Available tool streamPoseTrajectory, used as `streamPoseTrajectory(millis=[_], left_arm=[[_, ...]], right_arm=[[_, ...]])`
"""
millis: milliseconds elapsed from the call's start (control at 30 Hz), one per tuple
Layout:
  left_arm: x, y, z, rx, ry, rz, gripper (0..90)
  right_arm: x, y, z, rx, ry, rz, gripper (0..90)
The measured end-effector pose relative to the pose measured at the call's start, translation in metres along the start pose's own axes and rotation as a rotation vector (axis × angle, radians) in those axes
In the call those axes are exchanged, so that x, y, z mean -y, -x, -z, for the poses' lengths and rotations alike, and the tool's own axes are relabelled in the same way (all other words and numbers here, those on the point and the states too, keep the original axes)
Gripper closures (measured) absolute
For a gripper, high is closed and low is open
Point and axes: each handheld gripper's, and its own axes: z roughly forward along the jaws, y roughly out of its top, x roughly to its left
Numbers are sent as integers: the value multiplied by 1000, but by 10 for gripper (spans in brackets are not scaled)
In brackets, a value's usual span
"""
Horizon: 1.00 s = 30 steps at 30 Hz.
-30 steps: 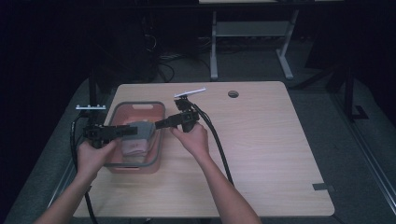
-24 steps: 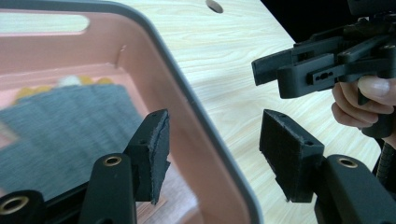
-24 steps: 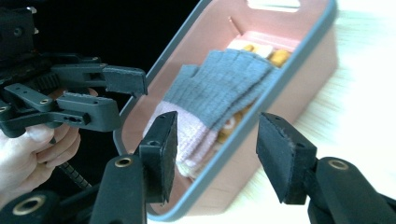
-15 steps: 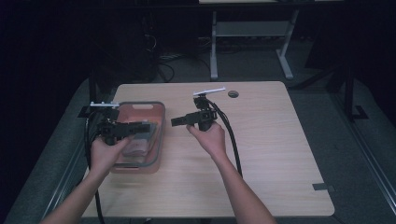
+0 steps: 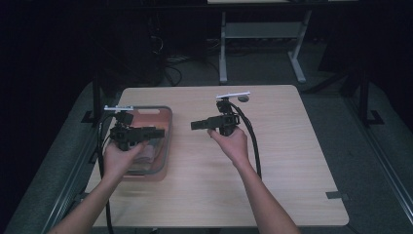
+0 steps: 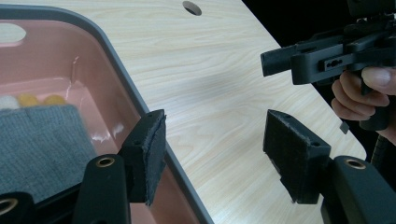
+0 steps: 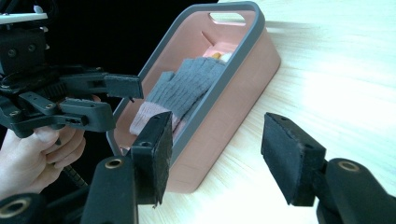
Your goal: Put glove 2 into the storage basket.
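Pink bin [image 5: 164, 146] with grey rim at the left of the light wooden table [image 5: 292, 161], holding a grey knitted glove [image 7: 187, 88] with a pale pink cuff; small yellow and white items behind it, too unclear to name. Left gripper [image 5: 157, 131] held over the bin, jaws wide apart, empty. Right gripper [image 5: 196, 125] held above bare tabletop just right of the bin, jaws likewise parted, gripping nothing. No readable writing or labels anywhere.

No readable text, labels, brands, numbers or signs anywhere, not on the tabletop [image 5: 292, 161], the pink bin [image 7: 224, 116] or either claw.
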Motion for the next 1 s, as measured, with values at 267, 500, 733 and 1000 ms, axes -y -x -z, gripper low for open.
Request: streamPoseTrajectory(millis=[267, 500, 733, 1000], left_arm=[[-1, 7, -6, 11, -6, -9, 367], [-2, 15, -17, 24, -18, -17, 347], [-2, 24, -26, 33, -26, -34, 336], [-3, 36, -37, 63, -17, -39, 327]], right_arm=[[2, 8, 9, -3, 12, -14, 415], [6, 16, 19, 5, 22, -24, 399], [11, 24, 32, 10, 34, -37, 390], [16, 32, 49, 12, 56, -51, 390]])
